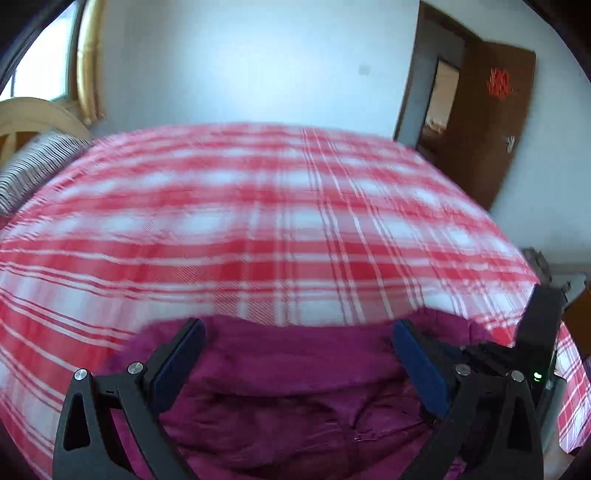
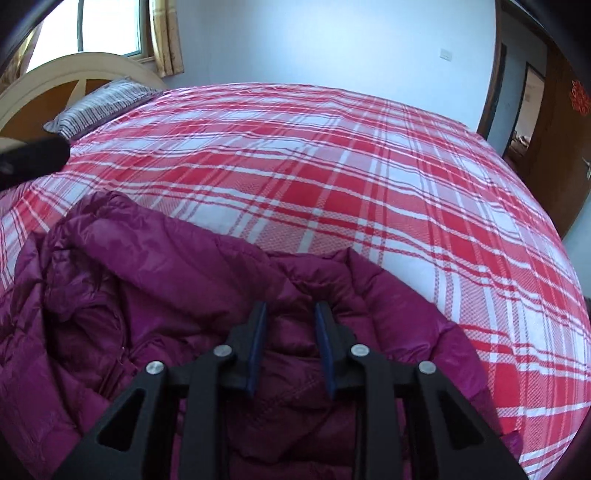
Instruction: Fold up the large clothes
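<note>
A magenta puffer jacket (image 2: 155,295) lies crumpled on the near part of a bed with a red and white plaid sheet (image 2: 332,166). My right gripper (image 2: 290,314) sits low over the jacket with its jaws narrowed around a raised fold of the fabric. In the left wrist view the jacket (image 1: 295,369) lies below my left gripper (image 1: 299,332), whose jaws are wide open with nothing between them. The right gripper's black body (image 1: 535,332) shows at that view's right edge. The left wrist view is blurred.
A striped pillow (image 2: 99,103) and a cream headboard (image 2: 55,74) stand at the far left of the bed. A window with gold curtains (image 2: 166,33) is behind them. A brown door (image 1: 487,118) stands open at the right. Part of the left gripper (image 2: 33,155) shows at the left.
</note>
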A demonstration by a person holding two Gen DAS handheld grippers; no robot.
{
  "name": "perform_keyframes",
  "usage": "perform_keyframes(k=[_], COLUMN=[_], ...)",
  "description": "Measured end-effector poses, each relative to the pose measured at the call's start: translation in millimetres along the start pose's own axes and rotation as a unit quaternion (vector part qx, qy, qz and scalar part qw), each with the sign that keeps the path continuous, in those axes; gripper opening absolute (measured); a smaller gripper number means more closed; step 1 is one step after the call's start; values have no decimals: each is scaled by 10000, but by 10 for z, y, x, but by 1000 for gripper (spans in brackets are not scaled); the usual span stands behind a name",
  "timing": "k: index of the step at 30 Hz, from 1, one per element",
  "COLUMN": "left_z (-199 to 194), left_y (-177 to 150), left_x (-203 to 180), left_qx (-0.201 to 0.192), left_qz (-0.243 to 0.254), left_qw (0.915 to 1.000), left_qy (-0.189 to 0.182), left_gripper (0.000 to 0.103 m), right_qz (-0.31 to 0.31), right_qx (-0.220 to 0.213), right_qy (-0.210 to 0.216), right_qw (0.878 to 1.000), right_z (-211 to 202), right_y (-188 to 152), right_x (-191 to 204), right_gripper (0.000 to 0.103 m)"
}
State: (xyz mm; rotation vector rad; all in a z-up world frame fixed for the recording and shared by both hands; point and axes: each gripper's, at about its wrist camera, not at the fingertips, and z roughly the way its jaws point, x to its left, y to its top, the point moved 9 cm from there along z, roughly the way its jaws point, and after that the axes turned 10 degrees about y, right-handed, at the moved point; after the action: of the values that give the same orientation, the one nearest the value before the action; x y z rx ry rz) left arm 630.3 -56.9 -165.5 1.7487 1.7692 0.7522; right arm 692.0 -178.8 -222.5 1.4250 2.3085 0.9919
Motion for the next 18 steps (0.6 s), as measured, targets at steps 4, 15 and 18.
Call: perform_keyframes(k=[4,15,18], left_z=[611,874,861], left_y=[-370,-480,-494], left_x=[114,184,180], left_qx=[812,845,800], left_qz=[85,-40,-51], left_qw=[9950,9933,9936], left_qy=[581,783,799], left_gripper=[101,102,102], right_qz=[13,392,369], right_qx=[-65,-67,-34], right_qy=[7,275,229], right_qw=[10000,9988,9991], right_z=[9,96,115], right_y=[-23,-42,-42], right_x=[16,-25,-18], right_gripper=[29,29,29])
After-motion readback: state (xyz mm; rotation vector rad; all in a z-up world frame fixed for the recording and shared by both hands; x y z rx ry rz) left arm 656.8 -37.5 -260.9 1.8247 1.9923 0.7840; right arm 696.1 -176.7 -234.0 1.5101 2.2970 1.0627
